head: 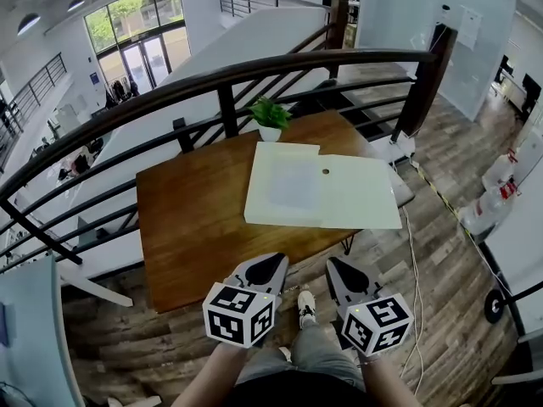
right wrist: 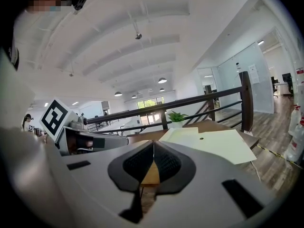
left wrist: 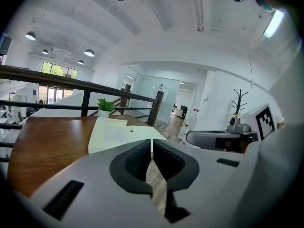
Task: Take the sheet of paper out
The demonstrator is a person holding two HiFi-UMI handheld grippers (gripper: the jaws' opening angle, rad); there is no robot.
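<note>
A dark railing [head: 229,75] arcs across the top of the head view, with a brown wooden tabletop [head: 187,219] pushed up against it in the centre of the frame. A flat cream folder [head: 356,197] lies on the tabletop's right half, its right edge overhanging slightly, so its nearer edges are open to an approach from below in the frame. A greyer rectangle at the folder's left-centre is probably the sheet [head: 293,185], still enclosed. A small dark stud [head: 326,171] near the folder's top may be its fastener. At bottom centre, short of the tabletop's near edge, the left hand-held gripper [head: 273,263] and right hand-held gripper [head: 336,266] point at the folder side by side, each with jaws together and nothing between them. A small potted plant [head: 270,115] stands behind the folder by the railing.
</note>
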